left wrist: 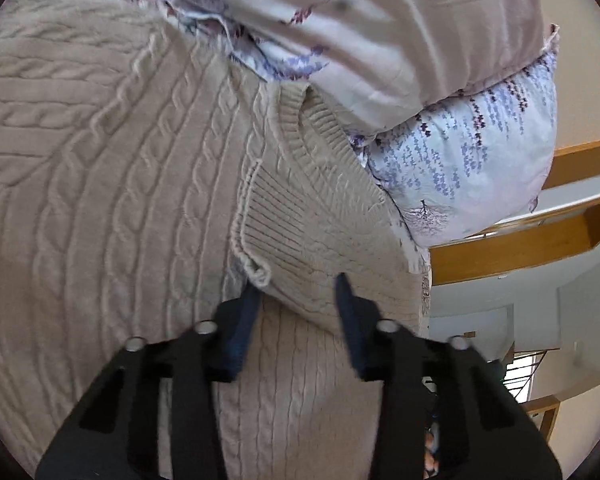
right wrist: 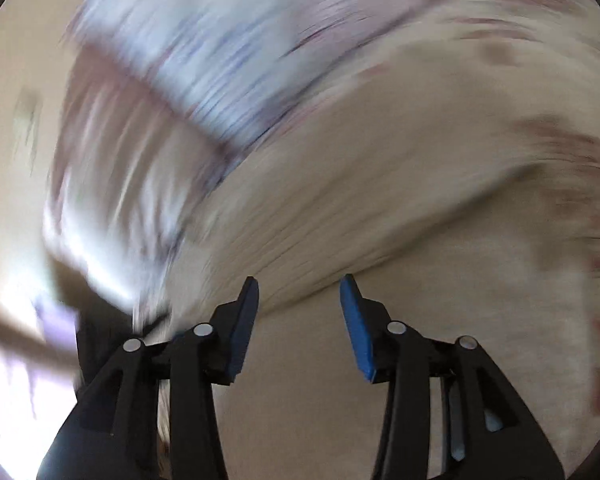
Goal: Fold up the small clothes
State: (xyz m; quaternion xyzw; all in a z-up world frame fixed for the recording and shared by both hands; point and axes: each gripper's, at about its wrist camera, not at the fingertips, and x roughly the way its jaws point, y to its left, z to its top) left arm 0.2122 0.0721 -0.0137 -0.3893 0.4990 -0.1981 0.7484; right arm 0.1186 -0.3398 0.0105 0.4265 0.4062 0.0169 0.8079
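Floral bedding (left wrist: 460,168) lies beyond the beige cable-knit sweater (left wrist: 120,160), whose folded hem sits between my left jaws (left wrist: 300,292), unclenched; right jaws (right wrist: 300,292) parted, empty.

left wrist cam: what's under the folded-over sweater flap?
More of the same beige cable-knit sweater; the flap lies on it. Beyond its far edge, floral bedding shows. What lies beneath the sweater is covered.
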